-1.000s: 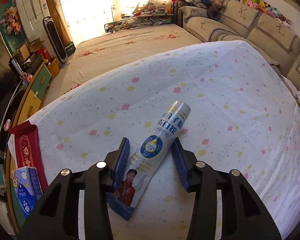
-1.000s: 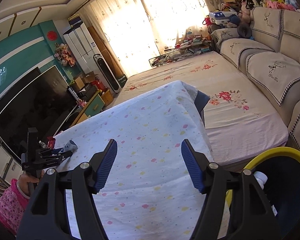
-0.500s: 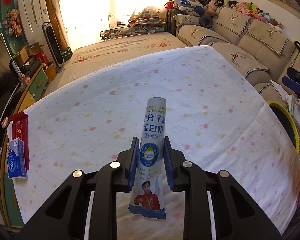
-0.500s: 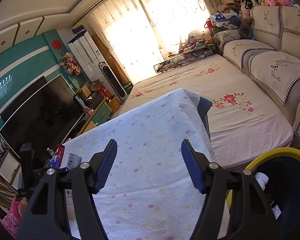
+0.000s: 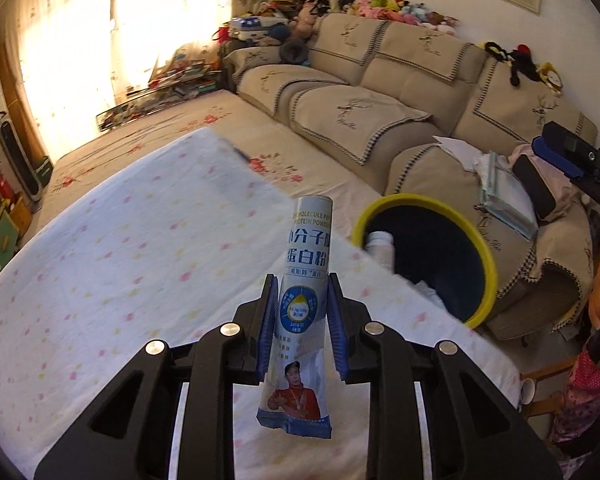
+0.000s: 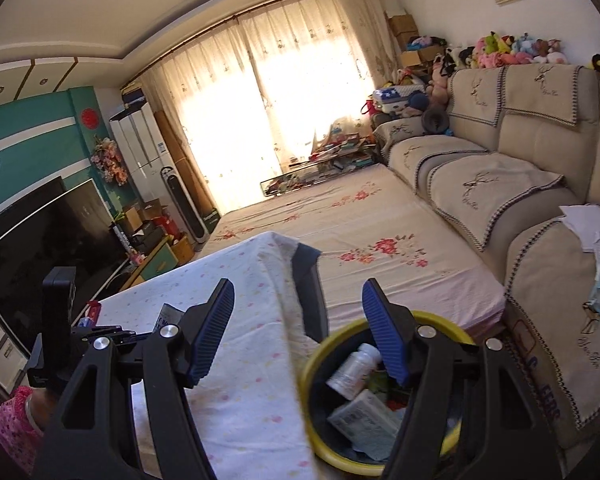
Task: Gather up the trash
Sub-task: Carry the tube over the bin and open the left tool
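Gripping the protein powder packet (image 5: 306, 300) mid-length in our left gripper (image 5: 302, 312), long axis pointing ahead, we are carrying it above the table's right edge (image 5: 380, 272); the yellow-rimmed bin (image 5: 488, 264) sits probably just beyond, right. Our right gripper (image 6: 300, 332) is hanging wide, empty.
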Motion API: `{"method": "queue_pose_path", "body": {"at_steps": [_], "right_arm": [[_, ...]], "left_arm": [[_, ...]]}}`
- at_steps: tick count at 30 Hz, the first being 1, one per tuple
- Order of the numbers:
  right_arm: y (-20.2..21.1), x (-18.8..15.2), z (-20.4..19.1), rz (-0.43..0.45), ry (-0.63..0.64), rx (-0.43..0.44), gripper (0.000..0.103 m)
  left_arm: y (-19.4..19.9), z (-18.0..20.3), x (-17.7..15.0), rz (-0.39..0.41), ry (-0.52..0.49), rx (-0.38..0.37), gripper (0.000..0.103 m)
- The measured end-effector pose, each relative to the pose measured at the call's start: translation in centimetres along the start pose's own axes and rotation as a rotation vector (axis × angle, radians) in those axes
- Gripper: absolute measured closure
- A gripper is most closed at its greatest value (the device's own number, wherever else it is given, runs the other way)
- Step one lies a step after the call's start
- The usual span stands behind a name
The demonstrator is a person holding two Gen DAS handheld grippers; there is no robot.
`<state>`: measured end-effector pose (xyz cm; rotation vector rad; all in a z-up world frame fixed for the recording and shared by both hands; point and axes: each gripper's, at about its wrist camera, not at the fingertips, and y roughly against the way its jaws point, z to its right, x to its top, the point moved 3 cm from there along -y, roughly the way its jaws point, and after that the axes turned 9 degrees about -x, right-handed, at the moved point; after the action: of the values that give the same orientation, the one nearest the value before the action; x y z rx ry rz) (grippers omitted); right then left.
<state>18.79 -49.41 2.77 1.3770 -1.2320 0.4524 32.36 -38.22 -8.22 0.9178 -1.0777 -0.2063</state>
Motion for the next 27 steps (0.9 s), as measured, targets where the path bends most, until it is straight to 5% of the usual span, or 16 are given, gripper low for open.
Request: {"method": "queue_pose_path", "body": {"at_steps": [7,15,19,24,27], "right_arm": [[2.3,-1.6,6.3,-0.017,-0.056,-0.103,0.040],[2.8,-3.3,10.0,-0.041,-0.116,-0.145,0.040],[3.3,-3.3,10.5,-0.039,-0.122,-0.148,0.039],[3.7,-3.2,10.1,-0.039,-0.117,-0.133,0.037],[3.8,-3.6,9.0,-0.051,-0.100,-0.107,0.036]], "left_arm": [[-7.1,9.6,4.2,-0.050,-0.084,-0.143,0.078],[-16.2,14.1,7.3,-0.142,-0.099,-0.161,0.076],[-19.2,14.2,7.2,-0.177,-0.073,-0.119,0.027],[-17.7,12.9,6.1,-0.168,-0.034,-0.099,0.027],[-14.2,11.7,5.2,-0.110,-0.006,-0.074,0.018]]}}
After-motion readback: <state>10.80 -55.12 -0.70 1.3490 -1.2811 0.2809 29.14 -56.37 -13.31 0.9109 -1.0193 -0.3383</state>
